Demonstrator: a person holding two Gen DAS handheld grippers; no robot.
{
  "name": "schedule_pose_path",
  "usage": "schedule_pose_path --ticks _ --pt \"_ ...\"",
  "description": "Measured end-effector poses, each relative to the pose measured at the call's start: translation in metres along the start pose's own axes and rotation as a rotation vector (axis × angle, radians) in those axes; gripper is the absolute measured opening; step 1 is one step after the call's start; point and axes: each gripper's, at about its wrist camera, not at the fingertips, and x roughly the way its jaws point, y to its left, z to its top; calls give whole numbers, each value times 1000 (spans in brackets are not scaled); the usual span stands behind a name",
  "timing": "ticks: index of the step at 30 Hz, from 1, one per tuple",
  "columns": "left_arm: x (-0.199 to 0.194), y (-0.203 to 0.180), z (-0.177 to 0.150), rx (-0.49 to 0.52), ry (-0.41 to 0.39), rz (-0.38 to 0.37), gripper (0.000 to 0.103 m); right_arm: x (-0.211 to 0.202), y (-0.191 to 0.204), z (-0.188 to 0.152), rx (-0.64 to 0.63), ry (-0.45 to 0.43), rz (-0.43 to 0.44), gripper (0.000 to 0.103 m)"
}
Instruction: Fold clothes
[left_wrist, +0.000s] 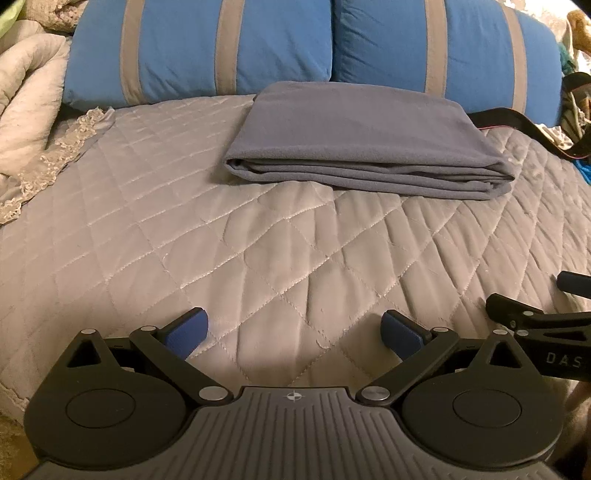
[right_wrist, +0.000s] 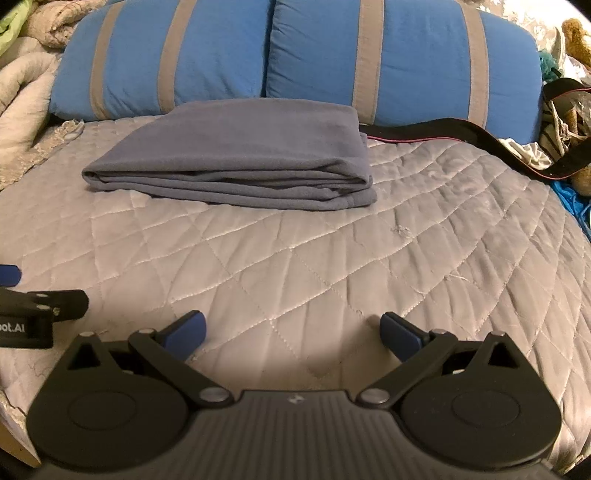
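Grey-blue fleece garment (left_wrist: 364, 147), folded into a flat layered stack, lies on the quilted grey bedspread (left_wrist: 258, 258). Left gripper (left_wrist: 294, 334) and right gripper (right_wrist: 292, 334) hover near it (both spread wide, holding nothing).

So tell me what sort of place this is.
Most likely a bedroom: a bed with a quilted grey bedspread, two blue striped pillows at its head, and a folded grey garment lying on top.

Both hand-held grippers (left_wrist: 295, 334) (right_wrist: 293, 334) agape, empty.
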Motion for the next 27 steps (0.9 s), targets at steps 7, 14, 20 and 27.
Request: schedule_pose_path --ticks 7,14,20,27 --pt "-1 0 -3 -19 -20 -1 102 0 -1 0 4 2 1 103" --pt "-4 -4 -5 -26 -14 21 102 1 -1 3 13 24 0 103" --pt "-6 -6 0 -35 65 35 103 5 -2 15 40 123 -10 103" --pt "-8 -7 2 -51 124 39 103 7 -4 20 48 208 -4 103"
